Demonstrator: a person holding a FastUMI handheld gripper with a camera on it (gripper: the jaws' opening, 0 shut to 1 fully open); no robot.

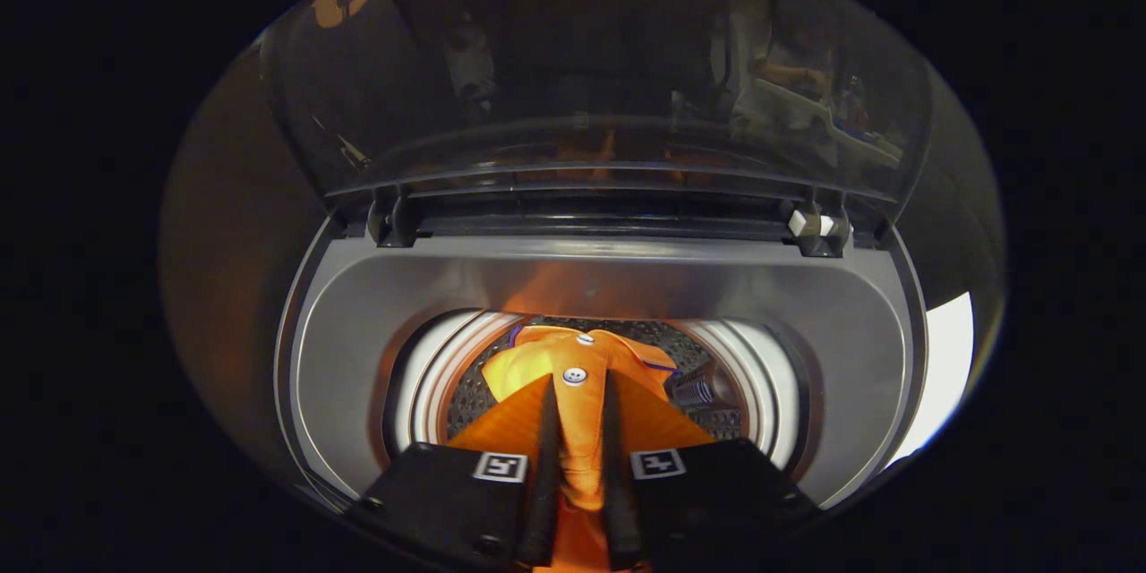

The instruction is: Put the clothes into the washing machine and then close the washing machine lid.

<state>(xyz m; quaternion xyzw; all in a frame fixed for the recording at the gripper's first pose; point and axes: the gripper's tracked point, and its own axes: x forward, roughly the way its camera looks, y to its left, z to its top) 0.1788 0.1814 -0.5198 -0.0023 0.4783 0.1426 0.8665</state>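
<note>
An orange shirt (537, 358) with white buttons hangs over the mouth of the washing machine's drum (716, 394). My gripper (579, 387) is shut on the shirt, a fold of its button placket pinched between both fingers. The collar end drapes just ahead of the fingertips, down into the perforated drum. The machine's dark see-through lid (609, 63) stands raised beyond the drum, hinged at the back of the grey top panel (358, 304).
The lid's two hinges (390, 219) sit at the back of the opening, one at each side. A white rim (430, 367) rings the drum's mouth. A bright pale surface (945, 367) shows past the machine's right side.
</note>
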